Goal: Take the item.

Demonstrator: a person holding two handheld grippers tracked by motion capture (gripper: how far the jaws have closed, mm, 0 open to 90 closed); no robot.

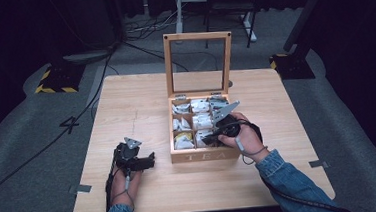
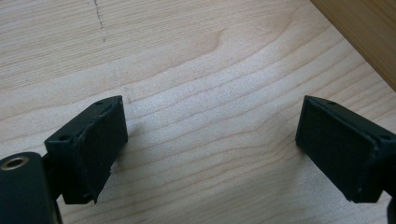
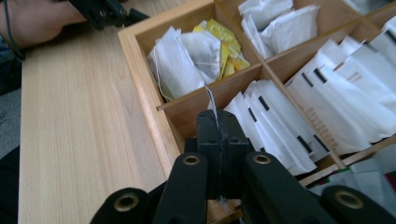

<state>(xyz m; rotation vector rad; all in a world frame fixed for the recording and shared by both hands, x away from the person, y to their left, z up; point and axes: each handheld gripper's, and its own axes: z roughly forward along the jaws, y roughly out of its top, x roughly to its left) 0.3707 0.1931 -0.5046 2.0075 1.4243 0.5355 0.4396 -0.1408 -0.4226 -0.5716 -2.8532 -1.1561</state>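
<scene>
Left gripper (image 1: 147, 160): rests on the wooden table (image 1: 136, 114) left of the tea box (image 1: 202, 130); its own view shows jaws wide apart, nothing between.
Right gripper (image 3: 219, 133): over the box's near compartments; its own view shows jaws pressed together on a thin white tea bag edge (image 3: 210, 99).
High view: glass lid (image 1: 198, 62) standing open.

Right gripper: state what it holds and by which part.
The right gripper is shut on a thin white tea bag packet, pinched by its edge over the tea box. The left gripper holds nothing.
</scene>
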